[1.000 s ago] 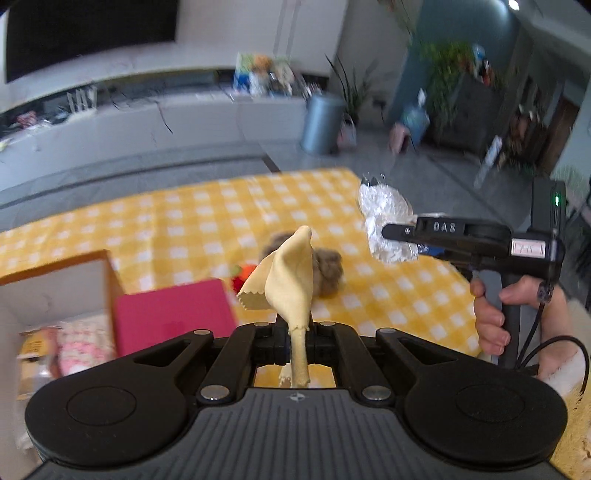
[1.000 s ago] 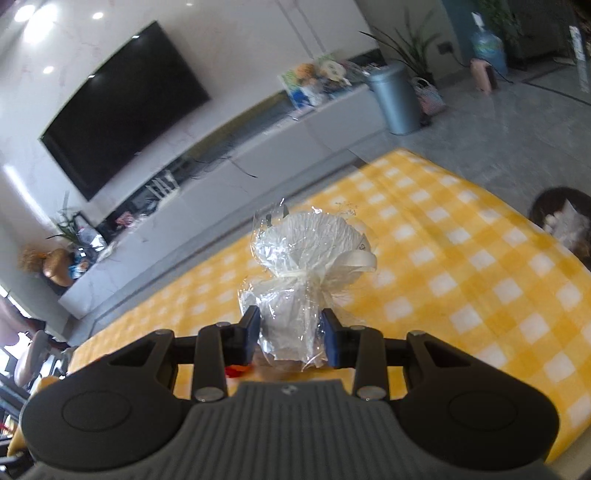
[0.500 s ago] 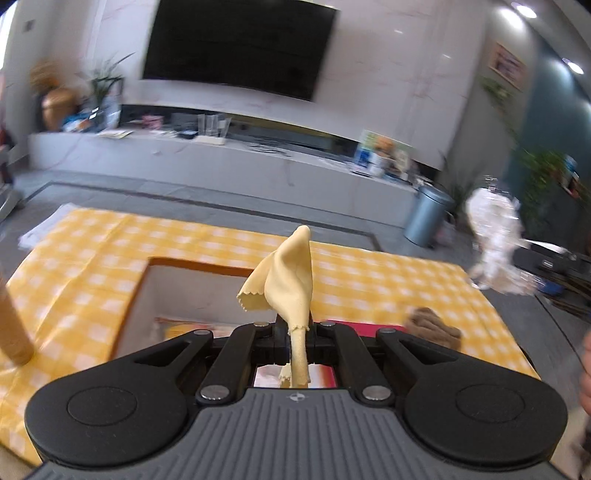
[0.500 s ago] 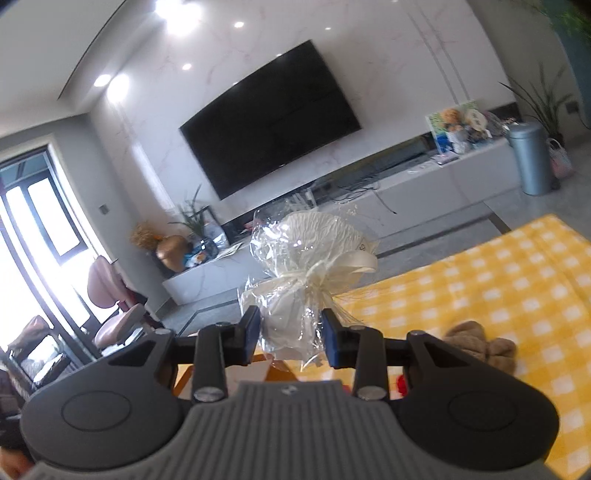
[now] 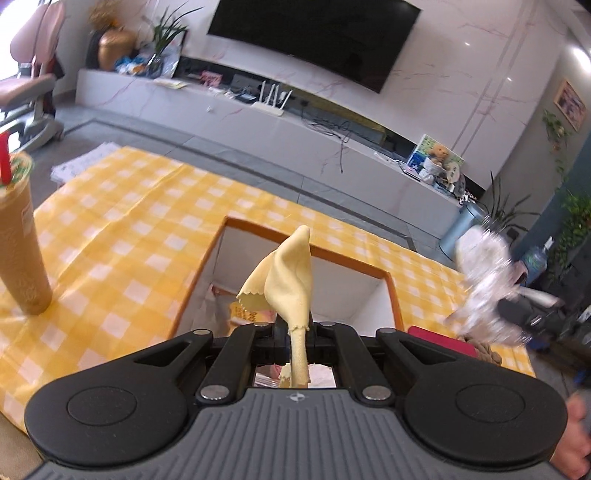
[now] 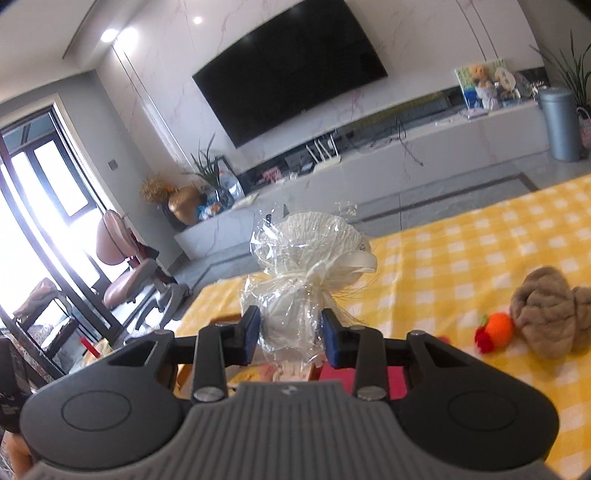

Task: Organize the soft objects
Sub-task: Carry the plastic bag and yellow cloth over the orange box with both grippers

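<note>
Pinching yellow cloth (image 5: 291,273): left hand-held gripper (image 5: 297,332), fully closed | right hand-held gripper (image 6: 290,332): clamps cellophane-wrapped bundle (image 6: 308,266)

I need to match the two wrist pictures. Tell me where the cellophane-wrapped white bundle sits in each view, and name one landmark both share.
Left wrist view: the cellophane-wrapped white bundle is blurred at the right edge, above the yellow checked cloth.
Right wrist view: the bundle is at centre, clamped between the right hand-held gripper pads.
Shared landmark: the black wall television.
</note>
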Motion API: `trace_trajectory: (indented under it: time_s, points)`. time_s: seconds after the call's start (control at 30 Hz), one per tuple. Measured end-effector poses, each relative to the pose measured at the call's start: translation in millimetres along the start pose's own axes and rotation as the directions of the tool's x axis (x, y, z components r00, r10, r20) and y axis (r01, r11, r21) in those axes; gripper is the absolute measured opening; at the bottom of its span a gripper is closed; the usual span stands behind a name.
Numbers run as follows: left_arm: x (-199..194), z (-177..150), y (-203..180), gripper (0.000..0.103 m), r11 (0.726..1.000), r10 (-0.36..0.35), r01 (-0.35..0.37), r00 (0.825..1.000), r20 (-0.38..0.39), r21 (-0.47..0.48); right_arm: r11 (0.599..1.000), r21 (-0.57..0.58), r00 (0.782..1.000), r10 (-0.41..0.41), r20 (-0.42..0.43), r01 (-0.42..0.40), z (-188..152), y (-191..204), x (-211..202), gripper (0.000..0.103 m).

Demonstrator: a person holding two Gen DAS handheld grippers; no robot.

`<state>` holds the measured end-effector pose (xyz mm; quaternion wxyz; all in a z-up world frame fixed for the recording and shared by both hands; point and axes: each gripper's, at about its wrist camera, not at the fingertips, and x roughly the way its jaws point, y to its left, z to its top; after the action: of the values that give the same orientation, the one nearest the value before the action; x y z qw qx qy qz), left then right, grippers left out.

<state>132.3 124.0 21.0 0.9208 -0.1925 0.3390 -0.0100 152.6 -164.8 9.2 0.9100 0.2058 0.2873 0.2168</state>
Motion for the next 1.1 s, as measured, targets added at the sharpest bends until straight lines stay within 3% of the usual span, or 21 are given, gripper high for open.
trace_trajectory:
  time_s: [0.1, 0.3, 0.4, 0.5, 0.6, 0.67, 0.73, 0.83, 0.87, 0.93, 0.97, 1.07, 1.1]
  points:
    - [-0.8, 1.6, 5.5, 0.004, 1.0, -0.013, 0.013, 1.0, -0.005, -0.029, 1.0, -0.01, 0.999, -0.013, -0.043, 0.013, -10.0, 7.0, 20.3, 0.035]
    - [1.3, 1.9, 8.9, 0.004, 0.999, -0.015, 0.014, 1.0, -0.022, -0.041, 0.992, -0.121, 0.996, 0.027, -0.09, -0.038, -25.7, 47.3, 37.2, 0.035]
    - [1.7, 1.4, 10.8, 0.004, 0.998, -0.024, 0.022, 0.999, -0.032, -0.054, 0.983, -0.182, 0.991, -0.017, -0.131, -0.007, -37.0, 60.6, 48.5, 0.035]
    - [0.0, 1.7, 10.8, 0.004, 0.998, -0.029, 0.027, 0.999, -0.028, -0.057, 0.952, -0.295, 0.977, -0.138, -0.161, 0.086, -52.0, 71.8, 64.7, 0.035]
    - [-2.8, 2.9, 10.7, 0.004, 0.998, -0.027, 0.026, 0.999, -0.026, -0.062, 0.854, -0.492, 0.937, -0.293, -0.189, 0.168, -75.8, 90.0, 85.6, 0.035]
    - [-9.7, 4.9, 9.8, 0.004, 0.998, -0.028, 0.028, 1.0, -0.005, -0.059, 0.821, -0.533, 0.9, -0.372, -0.227, 0.204, -87.3, 92.1, 99.1, 0.034]
    - [-18.9, 7.2, 8.7, 0.004, 0.999, -0.029, 0.03, 0.999, 0.023, -0.044, 0.777, -0.571, 0.872, -0.447, -0.201, 0.267, -95.7, 93.3, 108.6, 0.033]
    - [-27.5, 9.5, 7.8, 0.004, 0.999, -0.013, 0.015, 0.998, 0.056, -0.03, 0.675, -0.653, 0.822, -0.553, -0.137, 0.345, -106.5, 102.0, 123.4, 0.033]
    - [-28.0, 9.7, 8.4, 0.004, 1.0, -0.01, 0.011, 0.998, 0.058, -0.029, 0.647, -0.676, 0.801, -0.582, -0.14, 0.352, -109.7, 104.1, 131.4, 0.033]
    - [-26.6, 10.0, 11.7, 0.004, 0.999, -0.02, 0.022, 0.999, 0.05, -0.036, 0.628, -0.707, 0.769, -0.611, -0.188, 0.326, -114.7, 106.0, 146.5, 0.033]
    - [-25.0, 10.1, 14.5, 0.004, 0.998, -0.029, 0.031, 0.999, 0.043, -0.045, 0.648, -0.69, 0.775, -0.599, -0.202, 0.322, -111.7, 108.5, 149.0, 0.033]
    - [-22.0, 11.0, 20.0, 0.004, 0.997, -0.038, 0.041, 0.999, 0.034, -0.065, 0.807, -0.549, 0.804, -0.467, -0.368, 0.217, -100.5, 98.2, 155.1, 0.033]
    - [-22.0, 10.7, 22.0, 0.004, 0.997, -0.038, 0.04, 0.999, 0.034, -0.067, 0.826, -0.522, 0.809, -0.449, -0.379, 0.214, -99.1, 95.4, 157.4, 0.033]
